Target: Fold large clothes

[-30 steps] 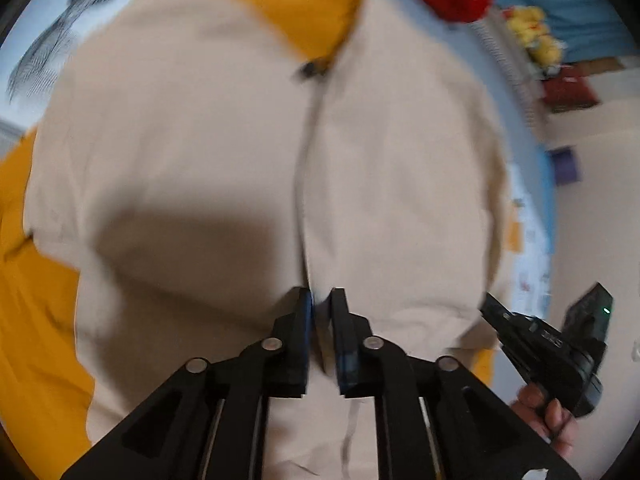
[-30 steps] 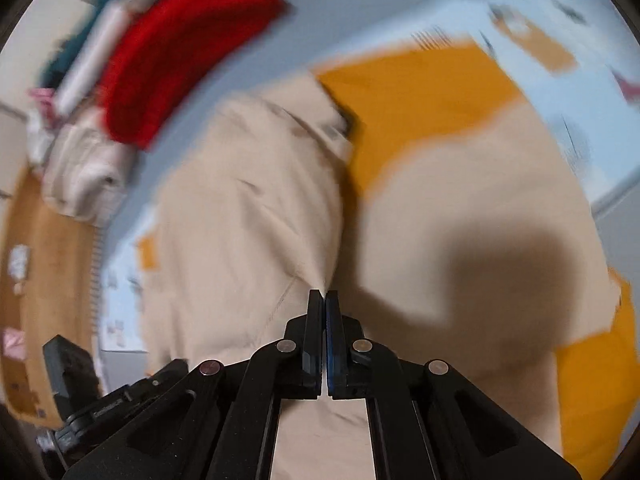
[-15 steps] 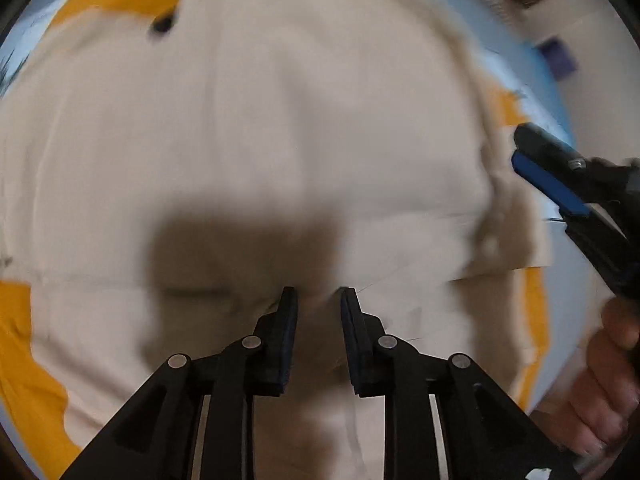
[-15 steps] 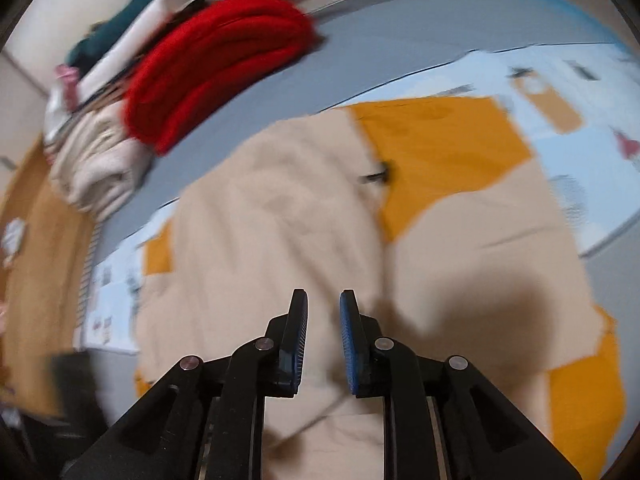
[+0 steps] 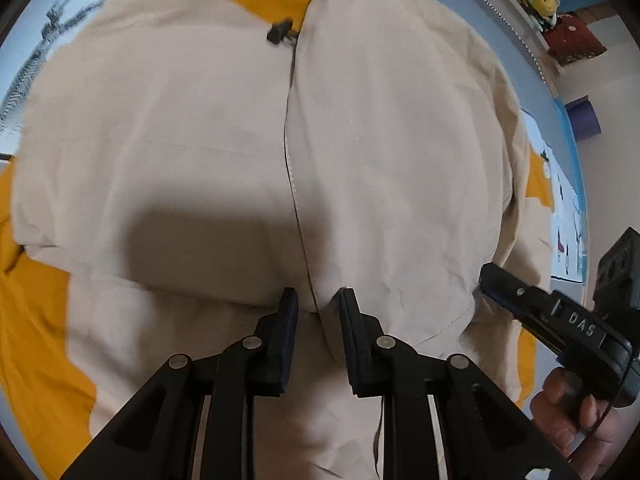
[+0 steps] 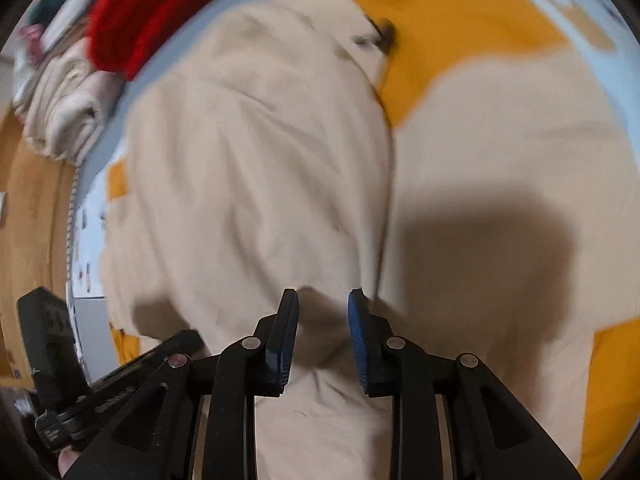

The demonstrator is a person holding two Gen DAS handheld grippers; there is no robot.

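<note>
Beige jacket (image 5: 224, 152) w/ orange lining spread flat on bed (image 5: 72, 4), front up, both front panels brought together along centre zip line (image 5: 294, 184); zip pull visible near collar. Orange lining showing at neck and along left and lower edges in left wrist view, so not fully squared up.

Left gripper (image 5: 316, 304) pointing steeply down at lower end of zip line, jaws parted a little, no cloth pinched between pads as far as visible; hem fabric right below tips. Right gripper (image 6: 323, 304) over right-hand panel near hem, jaws just been opening, now apart w/ nothing between them; only loose wrinkled cloth beneath. Right view blurred, so exact contact w/ fabric hard to call.

Progress, judged: early-to-mid. Done: garment laid out, fronts closed over. Left: sleeves not yet folded in (right sleeve bunched at side edge), sides not brought to middle, no bottom-to-top fold, no compact bundle. Smoothing of creases on right panel prob. still needed too.

Stack of folded items, incl. red knit (image 6: 160, 12) and cream pile (image 6: 68, 112), at far end of bed; likely destination for finished piece.
</note>
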